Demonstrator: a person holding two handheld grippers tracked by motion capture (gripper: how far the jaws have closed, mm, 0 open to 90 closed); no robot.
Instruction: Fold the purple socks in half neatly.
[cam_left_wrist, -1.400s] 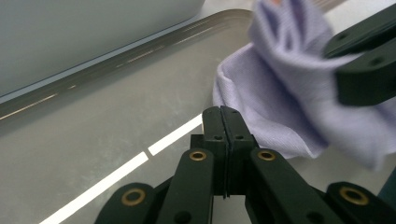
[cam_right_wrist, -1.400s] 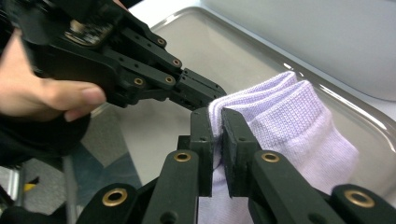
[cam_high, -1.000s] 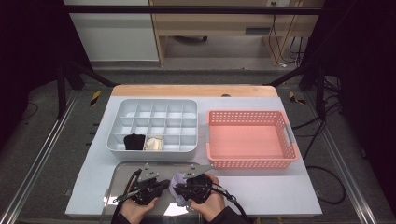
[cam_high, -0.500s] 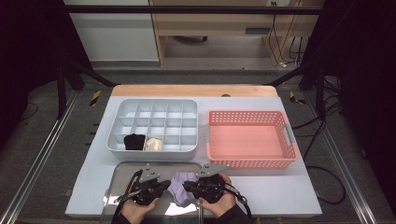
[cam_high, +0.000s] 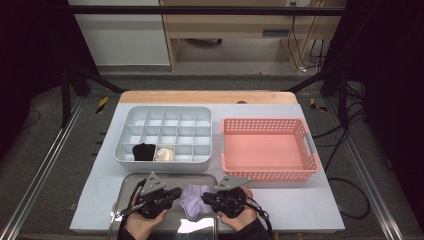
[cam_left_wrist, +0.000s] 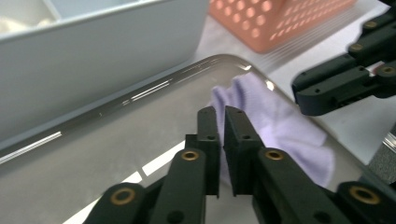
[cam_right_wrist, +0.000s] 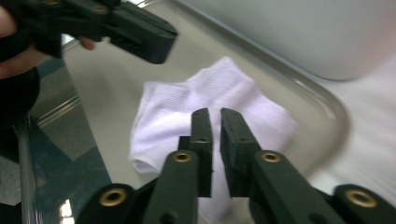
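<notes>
A pale lilac sock (cam_high: 196, 199) lies crumpled on a shiny metal tray (cam_high: 131, 181) at the table's near edge. My left gripper (cam_high: 176, 192) points at it from the left and my right gripper (cam_high: 205, 196) from the right. In the left gripper view the jaws (cam_left_wrist: 219, 112) stand a narrow slit apart above the sock (cam_left_wrist: 285, 126), nothing between them. The right gripper view shows the same narrow gap (cam_right_wrist: 214, 114) over the sock (cam_right_wrist: 182, 107), with nothing gripped. Both pairs of jaws have just been opening.
A grey compartment box (cam_high: 165, 120) stands behind the tray, holding a black item (cam_high: 144, 151) and a cream item (cam_high: 164, 154) in its front row. A pink basket (cam_high: 270, 150) sits to its right. The tray rim (cam_right_wrist: 327, 105) curves close by the sock.
My right gripper has drawn away to the right from the left one. The sock, earlier bunched between the two grippers, now lies loose on the tray. Both jaws have parted slightly.
</notes>
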